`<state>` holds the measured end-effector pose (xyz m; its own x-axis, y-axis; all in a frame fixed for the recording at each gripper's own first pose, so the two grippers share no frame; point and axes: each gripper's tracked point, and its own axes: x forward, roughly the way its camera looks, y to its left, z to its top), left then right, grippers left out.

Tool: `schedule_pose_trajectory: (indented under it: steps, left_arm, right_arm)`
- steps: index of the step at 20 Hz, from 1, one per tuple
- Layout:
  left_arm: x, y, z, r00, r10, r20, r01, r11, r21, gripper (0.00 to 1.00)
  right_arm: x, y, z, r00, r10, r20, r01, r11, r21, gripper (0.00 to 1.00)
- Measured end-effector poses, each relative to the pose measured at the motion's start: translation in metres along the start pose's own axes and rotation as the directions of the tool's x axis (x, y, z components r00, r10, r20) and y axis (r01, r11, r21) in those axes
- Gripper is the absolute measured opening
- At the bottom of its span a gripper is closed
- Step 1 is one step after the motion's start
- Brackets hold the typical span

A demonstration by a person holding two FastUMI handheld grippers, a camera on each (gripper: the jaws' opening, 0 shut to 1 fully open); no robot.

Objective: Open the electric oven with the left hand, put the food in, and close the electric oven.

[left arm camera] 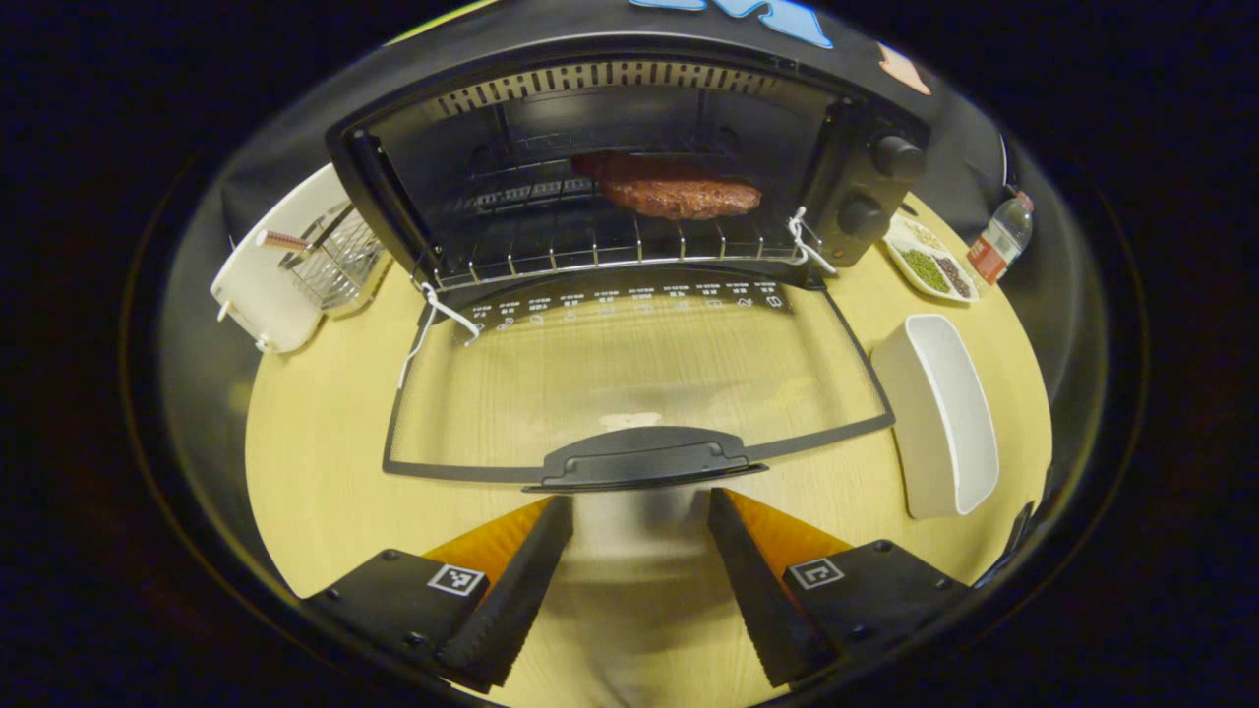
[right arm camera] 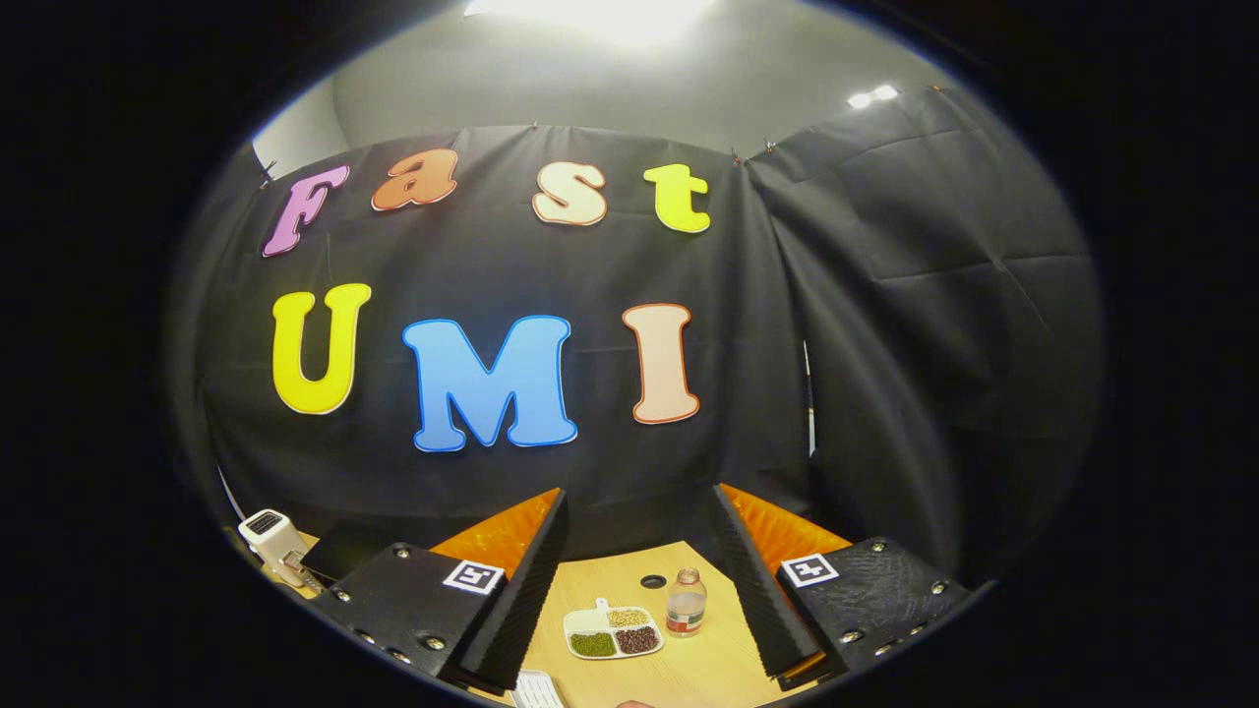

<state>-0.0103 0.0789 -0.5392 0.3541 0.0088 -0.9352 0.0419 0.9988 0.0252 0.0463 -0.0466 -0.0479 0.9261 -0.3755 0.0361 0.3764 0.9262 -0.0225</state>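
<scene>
In the left gripper view the black electric oven stands open on the wooden table. Its glass door lies folded down flat toward me. A brown piece of meat rests on the wire rack inside. My left gripper is open, its fingers just in front of the door's black handle, not touching it. In the right gripper view my right gripper is open and empty, raised above the table and facing the booth wall.
A white rectangular dish sits right of the oven door. A divided plate of beans and a small bottle stand at the far right, also seen as plate and bottle. A white appliance with a wire basket stands left.
</scene>
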Motion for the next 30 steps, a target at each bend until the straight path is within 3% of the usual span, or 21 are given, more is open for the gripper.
schedule_pose_trajectory:
  steps: [11,14,15,16,17,19,20,22,23,24,25,26,30]
  left_arm:
    - [0.001,-0.001,0.002,0.996,-0.026,-0.083,0.023,0.999,-0.036,0.96]
    - [-0.005,-0.001,0.004,0.997,-0.035,-0.063,0.033,0.999,-0.025,1.0]
    - [-0.008,-0.001,0.005,0.997,-0.042,-0.058,0.04,0.999,-0.032,0.96]
    - [-0.012,-0.001,0.006,0.998,-0.047,-0.05,0.045,0.998,-0.033,1.0]
    - [-0.015,-0.001,0.007,0.998,-0.05,-0.039,0.049,0.998,-0.029,0.96]
    - [-0.022,-0.001,0.009,0.998,-0.054,-0.018,0.054,0.998,-0.031,1.0]
    - [-0.025,-0.002,0.01,0.998,-0.057,-0.009,0.057,0.998,-0.036,0.96]
    - [-0.034,-0.002,0.015,0.998,-0.065,0.014,0.065,0.997,-0.042,1.0]
    - [-0.037,-0.002,0.016,0.997,-0.069,0.027,0.07,0.997,-0.043,0.96]
    - [-0.041,-0.002,0.017,0.997,-0.073,0.039,0.075,0.996,-0.045,1.0]
    - [-0.045,-0.002,0.02,0.996,-0.075,0.052,0.077,0.996,-0.048,0.96]
    - [-0.049,-0.002,0.022,0.995,-0.075,0.063,0.078,0.996,-0.047,1.0]
    - [-0.059,0.0,0.032,0.992,-0.069,0.107,0.074,0.996,-0.041,0.96]
  right_arm:
    - [-0.004,0.007,-0.001,1.0,0.016,-0.01,-0.016,1.0,-0.017,0.87]
    - [-0.007,0.01,0.001,0.999,0.032,-0.006,-0.032,0.999,-0.005,0.87]
    - [-0.008,0.012,0.002,0.999,0.039,-0.003,-0.039,0.999,0.001,0.87]
    - [-0.008,0.012,0.002,0.999,0.04,0.0,-0.04,0.999,0.004,0.87]
    - [-0.009,0.012,0.002,0.999,0.042,0.002,-0.042,0.999,0.003,0.87]
    - [-0.008,0.016,0.002,0.999,0.052,0.001,-0.052,0.999,0.004,0.87]
    - [-0.008,0.017,0.002,0.998,0.057,0.001,-0.057,0.998,0.004,0.87]
    - [-0.009,0.022,0.002,0.998,0.07,0.0,-0.07,0.998,0.004,0.87]
    - [-0.009,0.025,0.002,0.997,0.078,-0.003,-0.077,0.997,0.01,0.87]
    - [-0.01,0.027,0.003,0.996,0.086,-0.004,-0.086,0.996,0.022,0.87]
    - [-0.01,0.03,0.004,0.996,0.092,-0.004,-0.092,0.995,0.034,0.87]
    - [-0.009,0.031,0.003,0.995,0.096,-0.005,-0.096,0.995,0.041,0.87]
    - [-0.011,0.03,0.006,0.995,0.104,-0.004,-0.104,0.994,0.042,0.87]
